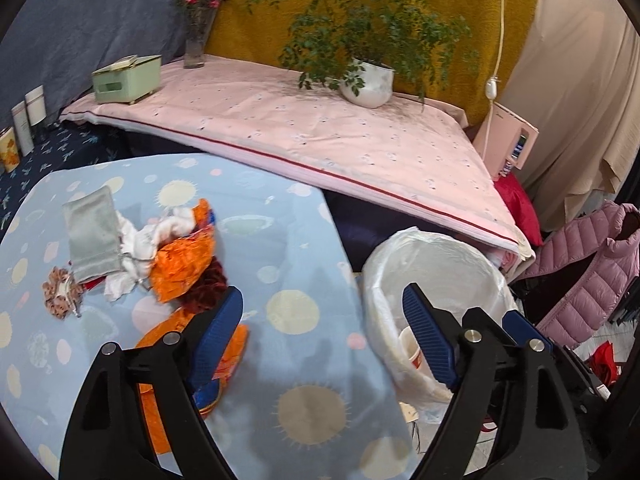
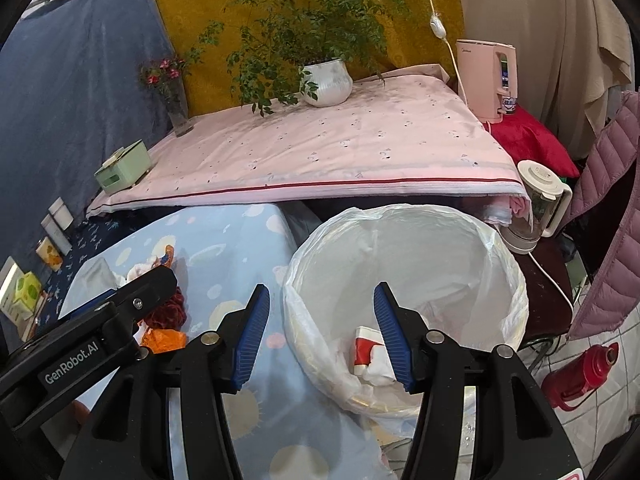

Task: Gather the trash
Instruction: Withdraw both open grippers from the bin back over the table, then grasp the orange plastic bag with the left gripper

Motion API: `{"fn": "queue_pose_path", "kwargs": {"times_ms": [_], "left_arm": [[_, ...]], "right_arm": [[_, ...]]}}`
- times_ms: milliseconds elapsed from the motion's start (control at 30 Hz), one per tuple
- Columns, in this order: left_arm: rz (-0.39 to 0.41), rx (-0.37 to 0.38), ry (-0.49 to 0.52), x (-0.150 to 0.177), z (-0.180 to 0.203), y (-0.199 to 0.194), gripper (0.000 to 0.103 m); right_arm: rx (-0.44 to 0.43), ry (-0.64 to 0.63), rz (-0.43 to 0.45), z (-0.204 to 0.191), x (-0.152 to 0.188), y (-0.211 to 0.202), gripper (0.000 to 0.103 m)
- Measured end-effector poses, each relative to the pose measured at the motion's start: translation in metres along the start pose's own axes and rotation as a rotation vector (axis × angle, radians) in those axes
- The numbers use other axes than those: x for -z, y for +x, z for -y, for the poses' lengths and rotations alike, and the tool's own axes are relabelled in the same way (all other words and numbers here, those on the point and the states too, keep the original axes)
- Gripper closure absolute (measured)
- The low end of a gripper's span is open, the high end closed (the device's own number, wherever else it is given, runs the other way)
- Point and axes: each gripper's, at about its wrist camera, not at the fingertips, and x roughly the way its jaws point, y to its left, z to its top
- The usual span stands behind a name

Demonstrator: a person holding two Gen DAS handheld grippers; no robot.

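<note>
The trash (image 1: 160,256) lies in a loose heap on the desk (image 1: 296,264): crinkled orange wrappers, crumpled white tissue, a flat grey-green pouch and a dark red fuzzy wad, all on a pale blue cloth printed with round suns and dots. More sits already in the bin (image 2: 404,264), a round pail lined with a thin translucent white bag, standing just beside the desk's edge; a red-and-white paper cup (image 2: 366,346) and crumpled tissue lie at its bottom.

The left hand-held gripper (image 1: 324,322) is released, its ribbed blue pads spread wide with nothing between them; it tilts downward, one finger over the orange wrappers, the other over the bin's rim. The right hand-held gripper (image 2: 320,330) is also released, pads apart and empty, angled down with one finger over the desk edge and the other above the bin's opening.

Behind stand a pink quilted surface with a potted plant (image 1: 368,80), a vase of flowers (image 1: 196,40) and a green box (image 1: 126,78).
</note>
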Motion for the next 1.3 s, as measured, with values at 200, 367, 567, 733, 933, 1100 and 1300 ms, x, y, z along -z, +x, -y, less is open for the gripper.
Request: {"fn": "queue_pose_path", "kwargs": {"times_ms": [200,367,567,733,933,1100,1300], "left_arm": [[-0.004,-0.046,-0.052,0.008,-0.034,-0.001,0.019],[-0.029,-0.094,-0.082,0.018,-0.061,0.003,0.019],[-0.065,-0.135,-0.098,0.035,-0.088,0.01,0.019],[-0.089,-0.155,-0.13,0.045,-0.108,0.015,0.019],[-0.137,-0.175,-0.172,0.059,-0.133,0.023,0.017],[-0.176,-0.173,-0.199,0.069,-0.15,0.032,0.018],[-0.178,-0.155,-0.171,0.071,-0.15,0.035,0.038]], "right_arm": [[-0.021,-0.031,-0.028,-0.025,0.011,0.007,0.05],[-0.041,-0.05,-0.05,-0.043,0.018,0.014,0.05],[-0.052,-0.078,-0.071,-0.063,0.025,0.024,0.05],[-0.054,-0.09,-0.088,-0.072,0.03,0.03,0.05],[-0.058,-0.108,-0.108,-0.085,0.034,0.04,0.05],[-0.067,-0.121,-0.124,-0.097,0.037,0.049,0.05],[-0.08,-0.146,-0.141,-0.113,0.041,0.061,0.05]]}}
